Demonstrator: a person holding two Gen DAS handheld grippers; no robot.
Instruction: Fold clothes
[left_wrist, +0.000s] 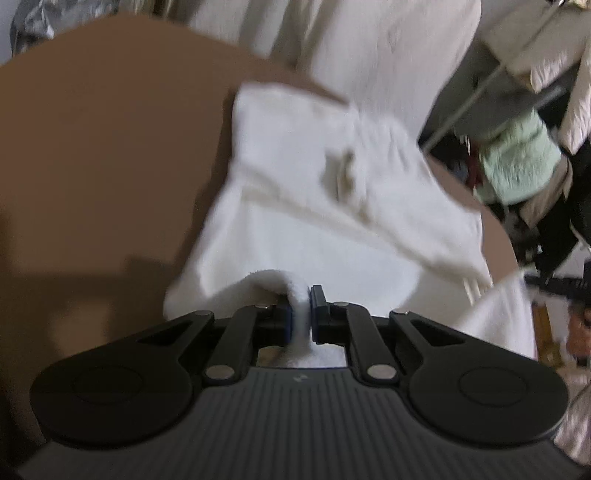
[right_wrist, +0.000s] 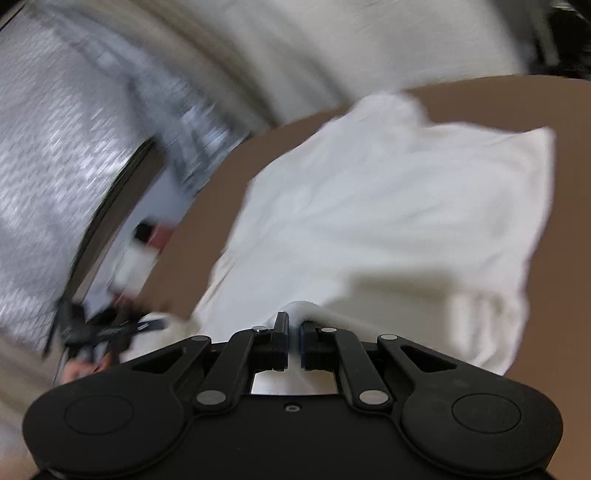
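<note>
A white garment (left_wrist: 317, 192) lies spread on a brown table (left_wrist: 103, 155), partly doubled over, with a small label near its middle. My left gripper (left_wrist: 301, 314) is shut on a bunched near edge of the garment. In the right wrist view the same white garment (right_wrist: 388, 206) stretches away over the brown table (right_wrist: 576, 258). My right gripper (right_wrist: 294, 339) is shut on another part of its near edge. The other gripper shows at the left of the right wrist view (right_wrist: 103, 328), and at the right edge of the left wrist view (left_wrist: 569, 286). Both views are blurred.
A pale curtain or sheet (left_wrist: 388, 44) hangs behind the table. A clothes rack with a mint-green garment (left_wrist: 517, 162) and pale quilted items stands to the right. A silvery patterned surface (right_wrist: 55, 140) fills the left of the right wrist view. The table edge (right_wrist: 192, 206) curves near the garment.
</note>
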